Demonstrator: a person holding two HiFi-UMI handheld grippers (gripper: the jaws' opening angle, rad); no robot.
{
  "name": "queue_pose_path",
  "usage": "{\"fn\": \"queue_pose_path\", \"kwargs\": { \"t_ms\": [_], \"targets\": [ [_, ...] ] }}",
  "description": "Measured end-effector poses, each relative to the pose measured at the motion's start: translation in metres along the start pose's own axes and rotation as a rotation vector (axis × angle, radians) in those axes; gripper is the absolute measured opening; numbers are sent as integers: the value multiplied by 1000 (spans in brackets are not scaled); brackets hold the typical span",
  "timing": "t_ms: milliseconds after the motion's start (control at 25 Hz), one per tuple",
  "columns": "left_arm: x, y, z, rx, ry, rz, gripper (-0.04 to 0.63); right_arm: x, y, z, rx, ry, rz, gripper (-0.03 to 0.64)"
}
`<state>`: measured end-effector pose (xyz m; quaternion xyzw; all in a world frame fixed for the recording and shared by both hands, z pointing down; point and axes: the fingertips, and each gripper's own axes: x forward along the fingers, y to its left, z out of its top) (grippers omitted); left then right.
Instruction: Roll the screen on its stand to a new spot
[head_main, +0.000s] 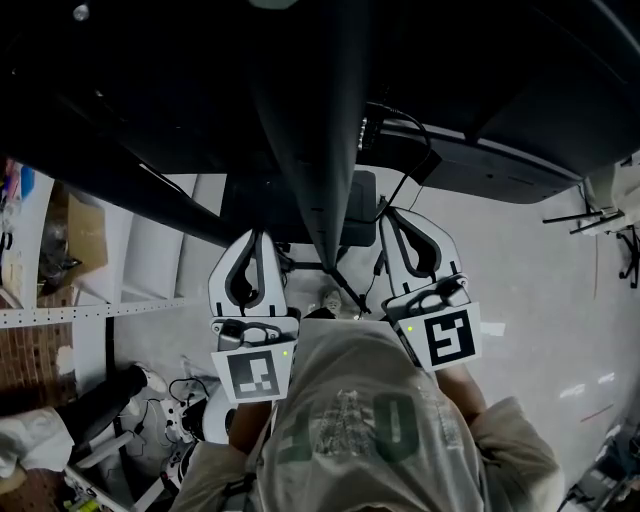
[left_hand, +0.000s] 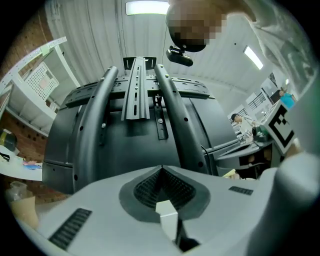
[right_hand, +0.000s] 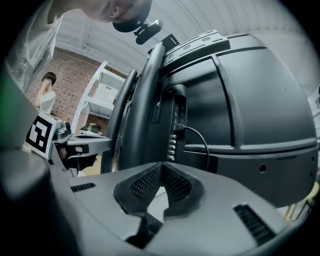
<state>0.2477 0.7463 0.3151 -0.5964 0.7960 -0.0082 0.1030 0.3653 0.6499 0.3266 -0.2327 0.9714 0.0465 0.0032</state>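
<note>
The big black screen (head_main: 480, 110) fills the top of the head view, mounted on its dark stand column (head_main: 315, 150). My left gripper (head_main: 262, 235) is just left of the column and my right gripper (head_main: 393, 213) just right of it, both behind the screen. In the left gripper view the jaws (left_hand: 161, 169) are shut with nothing between them, facing the screen's back (left_hand: 125, 150) and the stand's two curved tubes (left_hand: 95, 115). In the right gripper view the jaws (right_hand: 161, 165) are likewise shut and empty, close to the screen's back (right_hand: 260, 100), a tube (right_hand: 142, 110) and a plugged-in cable (right_hand: 200, 137).
A white shelf rack (head_main: 60, 315) and a cardboard box (head_main: 85, 235) stand at the left. Cables and gear (head_main: 185, 405) lie on the floor at lower left beside someone's leg (head_main: 100, 400). Another person (right_hand: 47, 95) stands far off by a brick wall. Desks (head_main: 600, 210) are at the right.
</note>
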Motion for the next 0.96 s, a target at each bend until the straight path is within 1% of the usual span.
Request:
{"fn": "queue_pose_path", "kwargs": {
  "t_ms": [120, 320, 600, 960],
  "targets": [
    [0, -10, -6, -11, 20, -9, 15, 1, 0, -7, 0, 16, 12, 20],
    [-2, -11, -14, 9, 63, 4, 15, 4, -2, -11, 1, 26, 30, 20],
    [-6, -7, -15, 8, 72, 41, 15, 6, 0, -11, -5, 28, 64, 20],
    [-6, -15, -16, 10, 89, 51, 15, 6, 1, -13, -14, 28, 96, 20]
  ]
}}
